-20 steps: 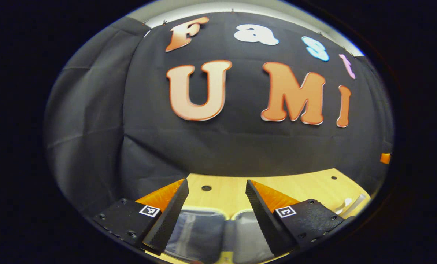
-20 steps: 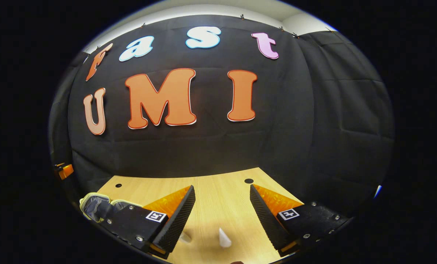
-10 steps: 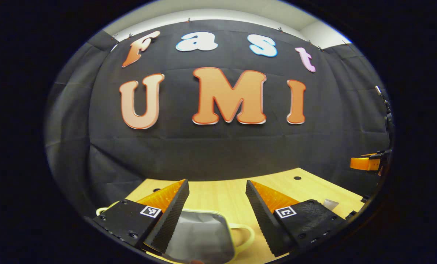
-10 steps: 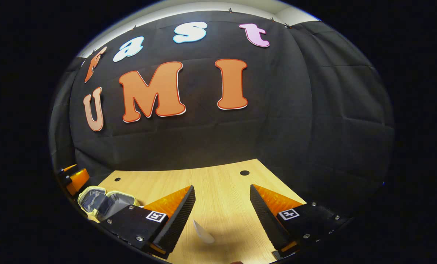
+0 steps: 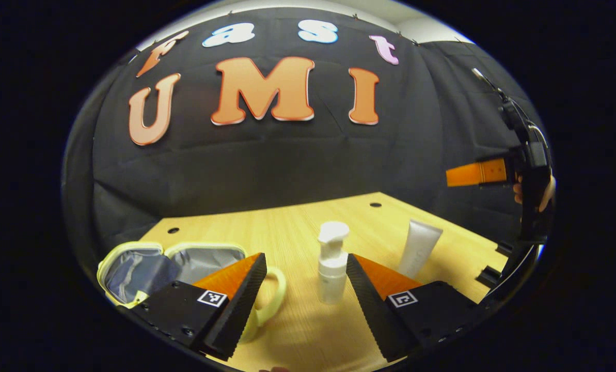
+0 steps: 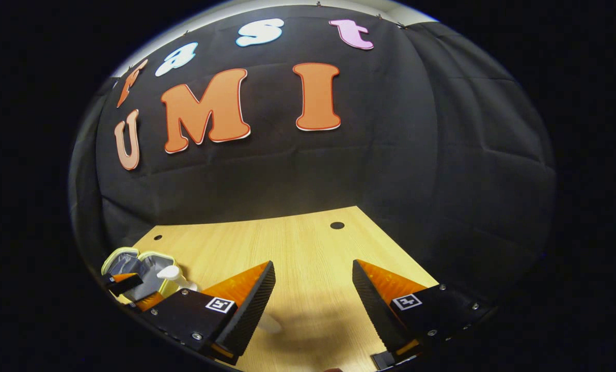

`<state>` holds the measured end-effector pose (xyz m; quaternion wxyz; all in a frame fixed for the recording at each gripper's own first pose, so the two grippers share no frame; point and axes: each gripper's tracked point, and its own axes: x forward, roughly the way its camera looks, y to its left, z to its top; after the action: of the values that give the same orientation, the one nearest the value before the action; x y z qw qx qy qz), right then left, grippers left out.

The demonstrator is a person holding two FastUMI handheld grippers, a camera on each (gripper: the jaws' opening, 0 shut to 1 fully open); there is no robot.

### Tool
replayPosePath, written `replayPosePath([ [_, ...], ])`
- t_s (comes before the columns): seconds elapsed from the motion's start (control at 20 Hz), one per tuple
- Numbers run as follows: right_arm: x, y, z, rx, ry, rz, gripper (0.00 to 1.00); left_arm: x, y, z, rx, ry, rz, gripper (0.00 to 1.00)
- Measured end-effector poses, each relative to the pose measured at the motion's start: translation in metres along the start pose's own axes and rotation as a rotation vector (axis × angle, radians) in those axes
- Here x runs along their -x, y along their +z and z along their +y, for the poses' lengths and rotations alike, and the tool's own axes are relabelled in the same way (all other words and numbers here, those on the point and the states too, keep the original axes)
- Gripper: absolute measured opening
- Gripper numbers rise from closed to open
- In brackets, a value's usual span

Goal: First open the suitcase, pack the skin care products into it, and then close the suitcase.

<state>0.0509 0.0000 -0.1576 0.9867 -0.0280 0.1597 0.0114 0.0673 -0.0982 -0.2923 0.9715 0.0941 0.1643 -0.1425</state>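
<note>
left claw (image 5: 305, 297): released, nothing between fingers, low over counter (image 5: 297, 227)
right claw (image 6: 313, 305): released, empty
suitcase (image 5: 147, 266): lying open near counter's left edge, grey lining up
pump bottle (image 5: 332, 262): upright mid-counter, just ahead of left claw
tube (image 5: 419, 247): standing right of bottle, apart from it
</note>
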Motion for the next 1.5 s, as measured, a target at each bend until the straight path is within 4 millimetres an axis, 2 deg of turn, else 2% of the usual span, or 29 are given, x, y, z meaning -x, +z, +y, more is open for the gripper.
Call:
replayPosePath([
  [0.1, -0.003, -0.01, -0.005, 0.017, -0.007, 0.02, 0.95, -0.019, -0.022, -0.013, -0.021, -0.008, 0.03, 0.97],
  [0.2, -0.003, -0.017, -0.012, 0.024, -0.015, 0.034, 0.95, -0.04, -0.034, -0.022, -0.015, -0.005, 0.036, 0.98],
  [0.45, -0.004, -0.034, -0.028, 0.028, -0.041, 0.067, 0.95, -0.095, -0.059, -0.021, 0.015, 0.047, 0.063, 0.98],
  [0.6, -0.001, -0.045, -0.028, 0.032, -0.04, 0.089, 0.95, -0.116, -0.075, -0.025, 0.022, 0.052, 0.095, 0.98],
  [0.75, 0.006, -0.05, -0.021, 0.028, -0.027, 0.097, 0.95, -0.119, -0.072, -0.03, 0.016, 0.049, 0.094, 0.62],
  [0.8, 0.008, -0.051, -0.017, 0.026, -0.017, 0.099, 0.95, -0.124, -0.071, -0.031, 0.024, 0.046, 0.097, 0.62],
  [0.9, 0.013, -0.052, -0.004, 0.028, 0.014, 0.1, 0.95, -0.119, -0.073, -0.031, 0.055, 0.035, 0.133, 0.6],
  [1.0, 0.02, -0.051, 0.011, 0.026, 0.056, 0.1, 0.95, -0.109, -0.065, -0.032, 0.088, 0.018, 0.142, 0.59],
  [1.25, 0.031, -0.052, 0.057, 0.054, 0.171, 0.107, 0.95, -0.063, -0.024, -0.016, 0.084, 0.002, 0.163, 0.58],
  [1.35, 0.028, -0.058, 0.068, 0.064, 0.192, 0.121, 0.95, -0.042, -0.008, -0.005, 0.105, 0.006, 0.165, 0.58],
  [1.5, 0.017, -0.082, 0.081, 0.089, 0.211, 0.174, 0.95, -0.013, 0.01, 0.017, 0.115, 0.026, 0.168, 0.58],
])
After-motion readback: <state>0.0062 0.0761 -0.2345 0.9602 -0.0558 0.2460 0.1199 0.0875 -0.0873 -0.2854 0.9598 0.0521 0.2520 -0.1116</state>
